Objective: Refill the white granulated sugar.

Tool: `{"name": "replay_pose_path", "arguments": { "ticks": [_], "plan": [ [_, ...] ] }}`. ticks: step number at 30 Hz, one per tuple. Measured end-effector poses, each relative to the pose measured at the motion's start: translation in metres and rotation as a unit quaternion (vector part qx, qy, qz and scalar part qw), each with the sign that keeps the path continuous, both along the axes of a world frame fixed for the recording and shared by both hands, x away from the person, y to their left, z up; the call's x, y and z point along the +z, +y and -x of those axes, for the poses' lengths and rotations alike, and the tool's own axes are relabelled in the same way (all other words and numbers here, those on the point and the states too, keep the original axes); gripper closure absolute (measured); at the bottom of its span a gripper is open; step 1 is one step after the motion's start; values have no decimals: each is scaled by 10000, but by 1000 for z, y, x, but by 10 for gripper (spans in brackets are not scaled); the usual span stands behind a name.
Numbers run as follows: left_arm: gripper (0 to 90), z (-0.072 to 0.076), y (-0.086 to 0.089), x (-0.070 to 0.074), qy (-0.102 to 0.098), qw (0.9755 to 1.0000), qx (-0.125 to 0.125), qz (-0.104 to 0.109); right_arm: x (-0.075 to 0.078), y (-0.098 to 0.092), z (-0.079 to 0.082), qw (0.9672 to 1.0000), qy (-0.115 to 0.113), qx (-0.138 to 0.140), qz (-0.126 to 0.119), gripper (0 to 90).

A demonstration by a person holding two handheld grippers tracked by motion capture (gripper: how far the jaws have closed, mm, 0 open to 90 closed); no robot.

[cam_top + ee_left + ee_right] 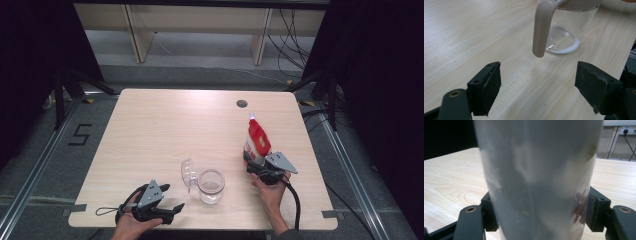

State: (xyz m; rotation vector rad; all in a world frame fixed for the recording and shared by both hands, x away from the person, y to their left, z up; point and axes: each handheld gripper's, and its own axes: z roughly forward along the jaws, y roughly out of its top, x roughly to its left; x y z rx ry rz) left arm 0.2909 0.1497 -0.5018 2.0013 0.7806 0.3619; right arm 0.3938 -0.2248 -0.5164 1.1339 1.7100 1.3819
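A clear glass jar (211,186) stands near the table's front edge, its hinged lid (188,173) swung open to the left. My left gripper (172,197) rests open at the front left, a short way from the jar. In the left gripper view its jaws (537,85) stand wide apart with the jar (562,42) and a beige wire clasp (541,30) ahead. At the right, my right gripper (252,162) is shut on the base of an upright red and white bottle (258,140). The bottle (536,170) sits between the jaws of the right gripper (541,212).
The light wooden table (165,125) has a round cable hole (242,103) at the back right. A taped "5" (80,134) marks the floor to the left. Wooden furniture legs (137,35) and cables (292,40) lie beyond the far edge.
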Motion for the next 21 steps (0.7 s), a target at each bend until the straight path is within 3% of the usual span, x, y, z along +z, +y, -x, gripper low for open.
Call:
{"name": "replay_pose_path", "arguments": {
  "ticks": [3,5,15,19,21],
  "plan": [
    [205,0,0,1,25,10000,-16,-65,0,0,-1,10000,-11,15,-35,333],
    [205,0,0,1,23,10000,-4,-58,-1,-1,-3,9999,-135,65,-81,334],
    [205,1,0,1,9,10000,-29,-78,-1,-1,-6,9994,-322,146,24,368],
    [206,0,1,1,21,10000,-15,-62,2,0,-3,9986,-409,12,339,399],
    [206,0,3,1,-20,9999,51,-135,2,3,0,9989,-368,-50,271,404]
  ]
}}
